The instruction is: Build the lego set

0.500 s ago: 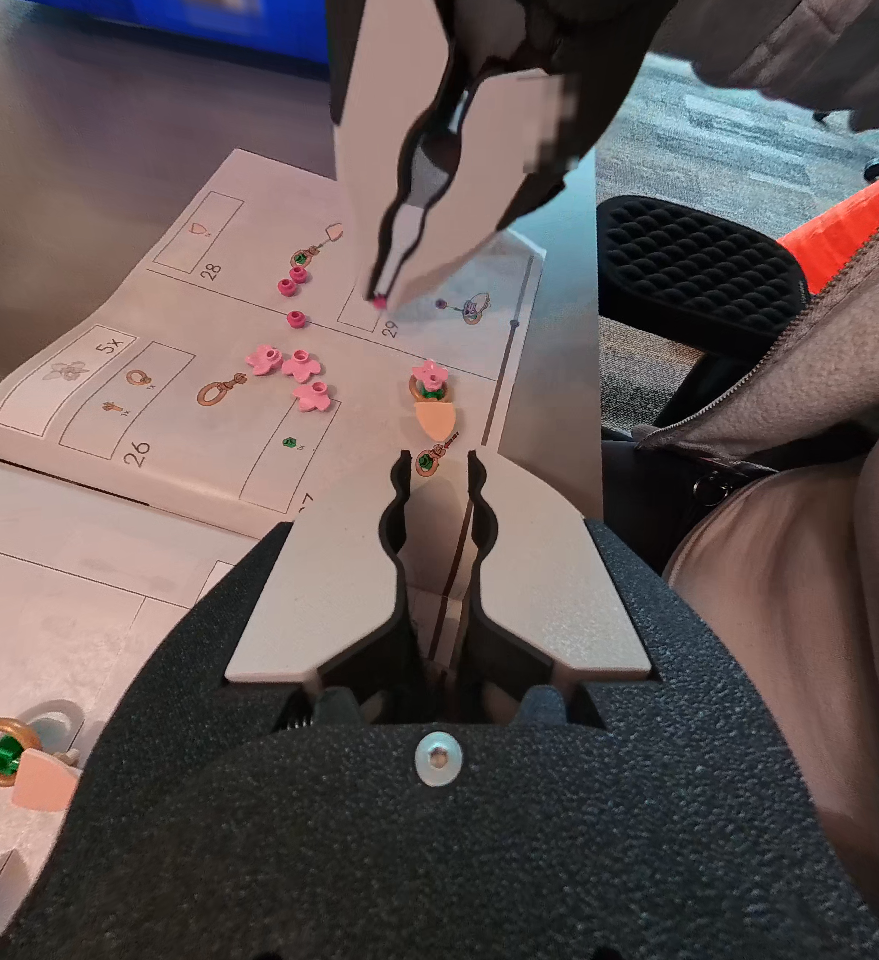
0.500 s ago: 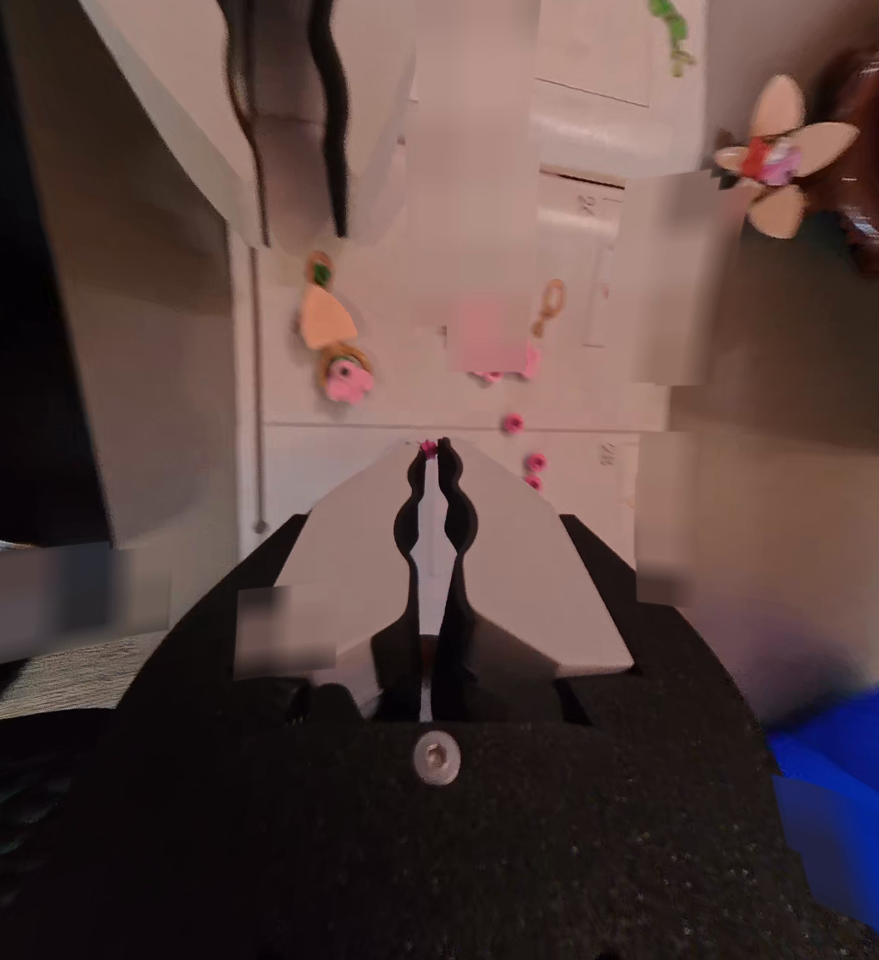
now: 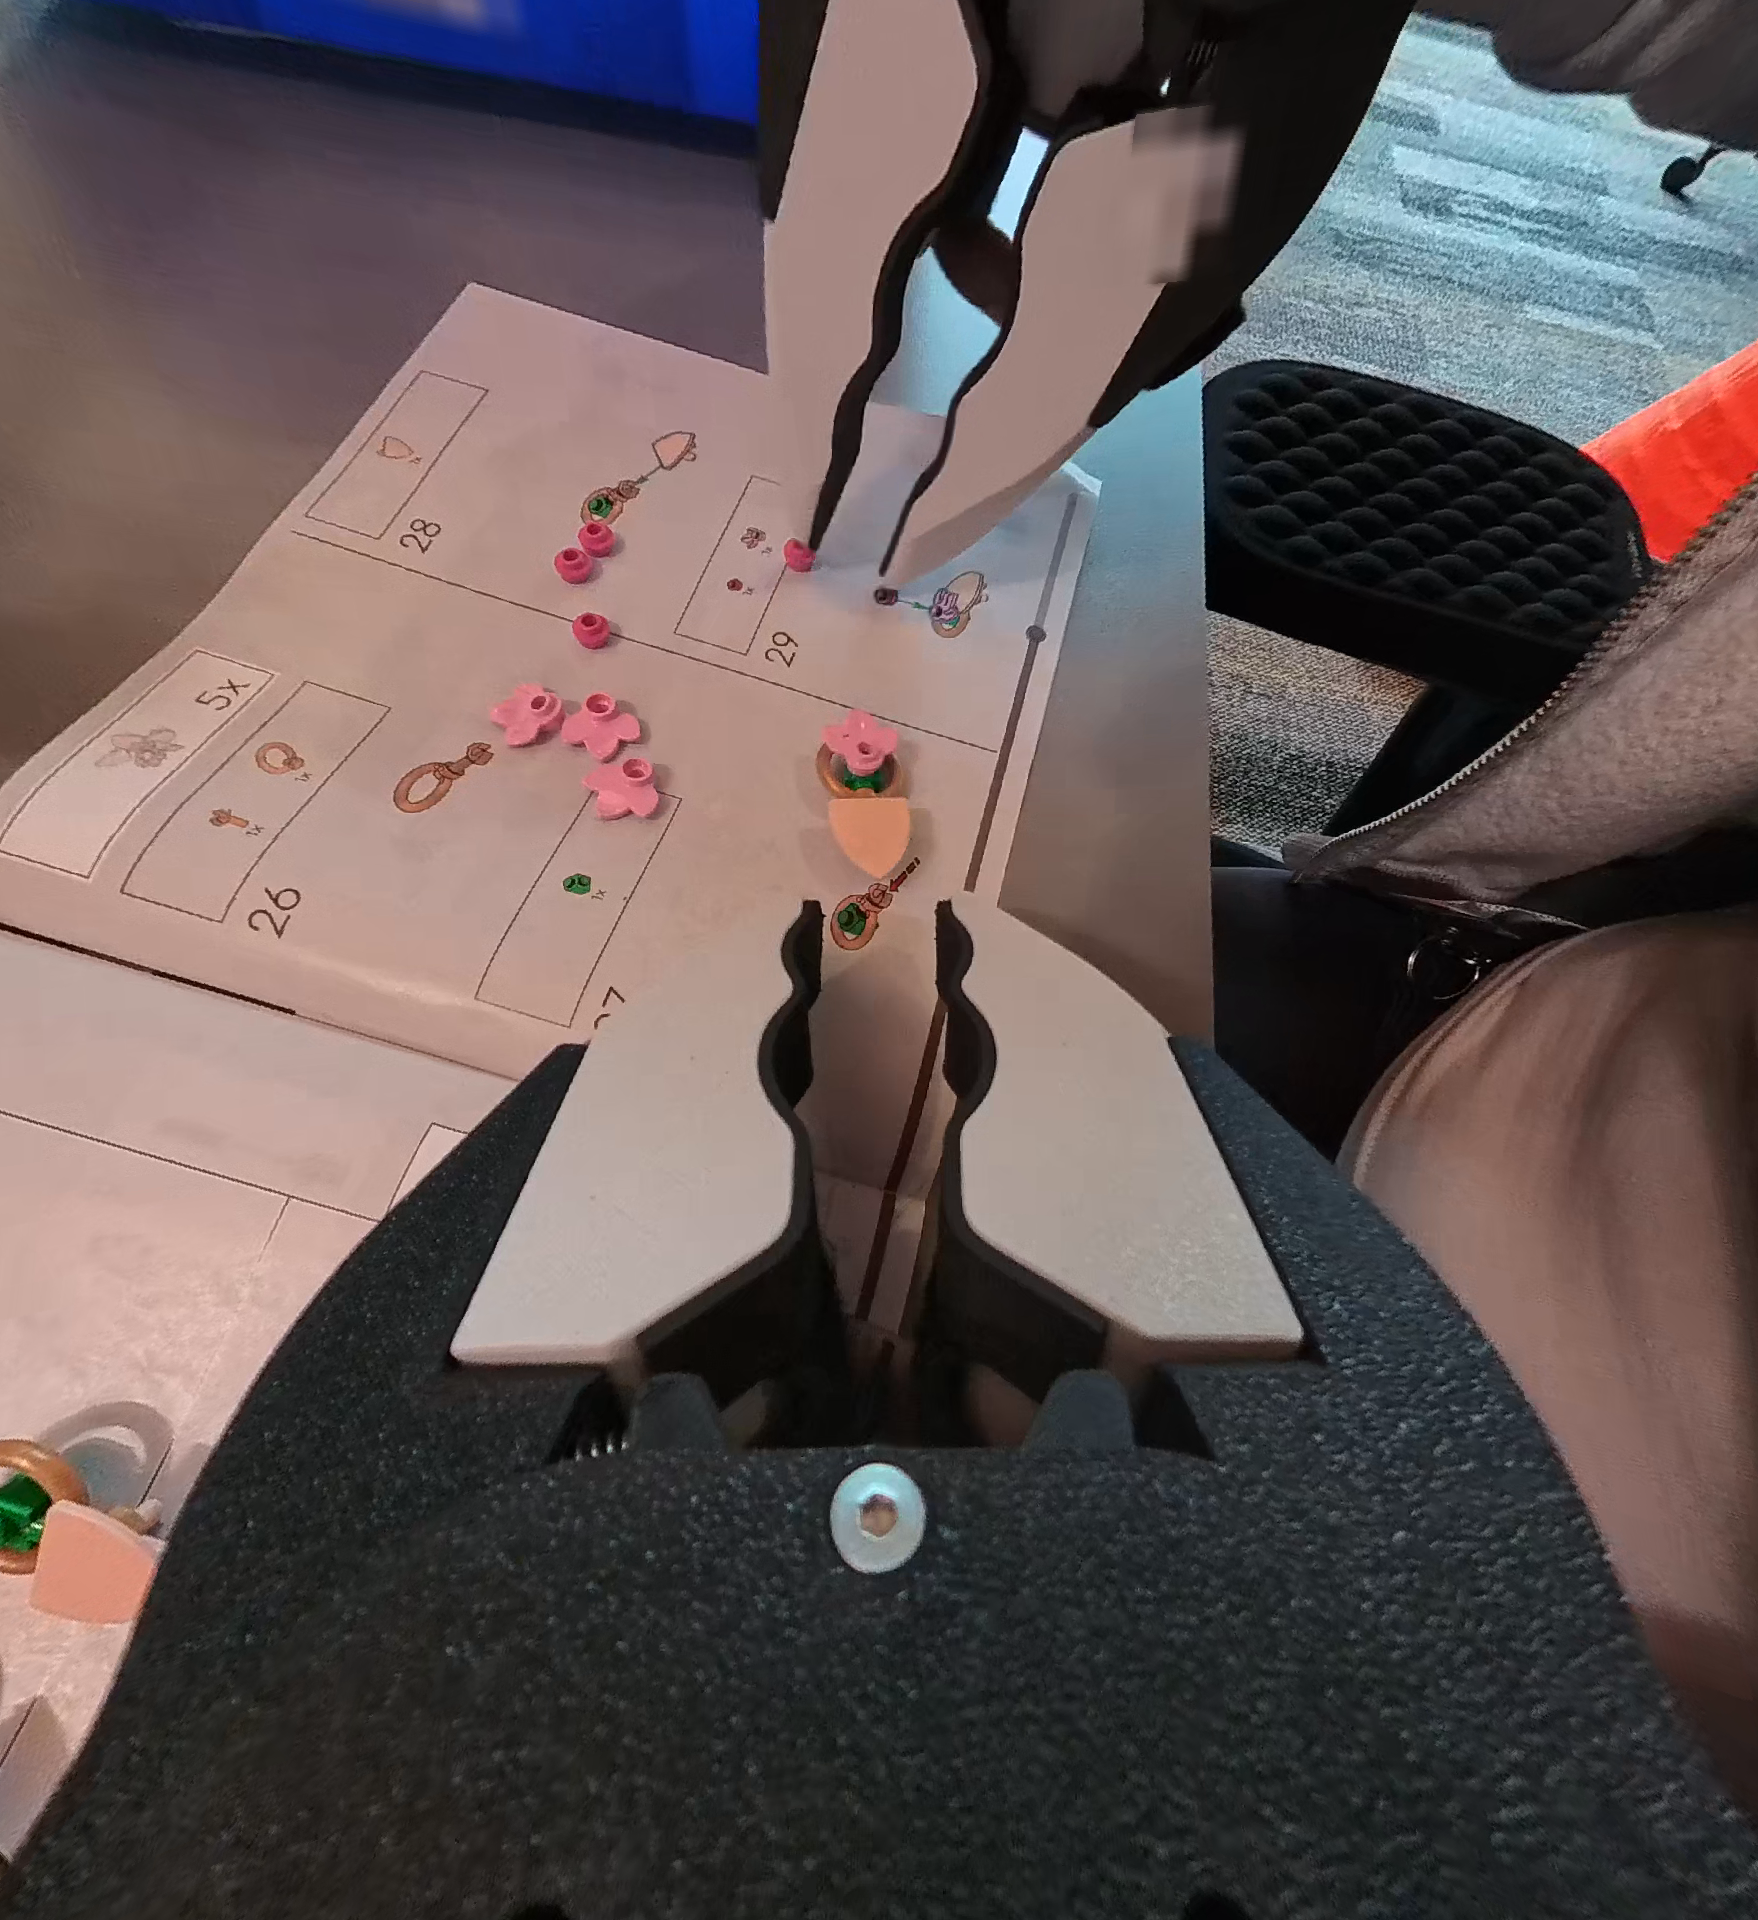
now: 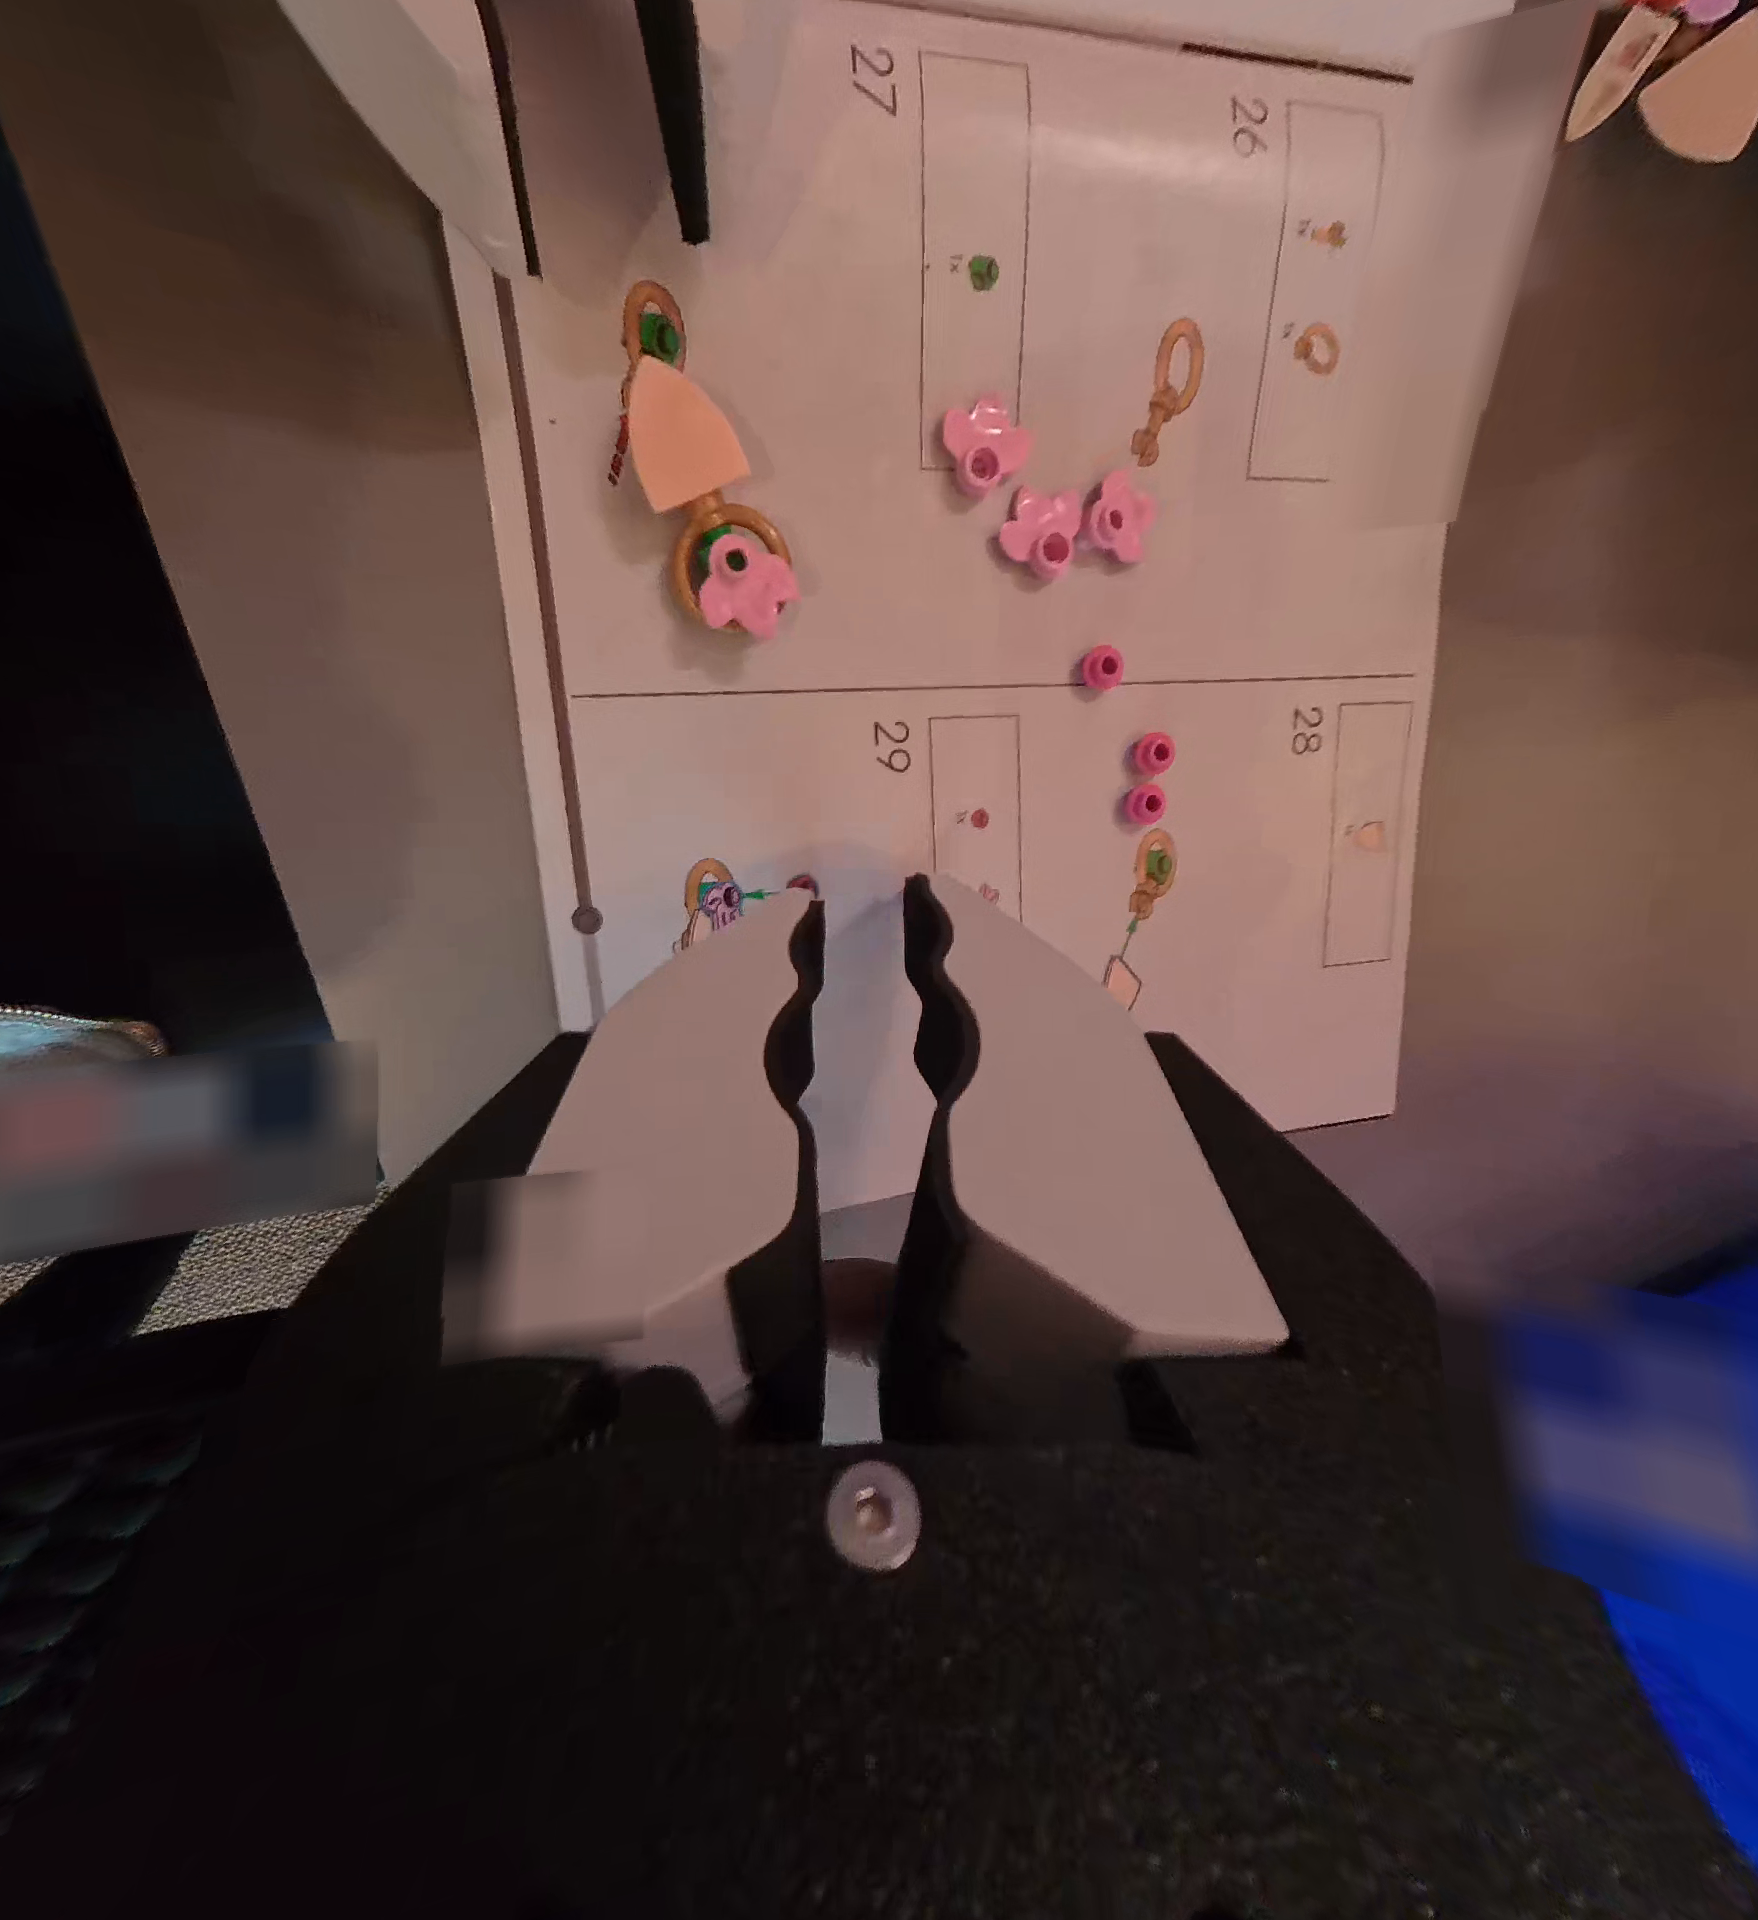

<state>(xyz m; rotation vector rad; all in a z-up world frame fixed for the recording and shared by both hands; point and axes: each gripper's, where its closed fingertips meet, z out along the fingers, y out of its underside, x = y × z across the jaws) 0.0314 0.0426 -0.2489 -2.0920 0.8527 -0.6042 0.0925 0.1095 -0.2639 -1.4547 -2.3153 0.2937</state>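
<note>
Pink flower pieces [image 3: 594,748]: four; dark pink studs [image 3: 584,556]: four.

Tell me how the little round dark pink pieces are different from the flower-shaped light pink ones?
The round dark pink pieces are small plain studs; the flower-shaped light pink pieces are bigger, with petals. The round ones lie more spread out; the loose flowers huddle together. Both kinds rest on the open booklet.

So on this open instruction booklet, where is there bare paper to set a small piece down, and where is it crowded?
Free: the booklet's page edge left of the three pink flower pieces, and the near page. Crowded: around the flowers, the dark pink round studs, the gold ring assembly and the right gripper's fingertips.
</note>
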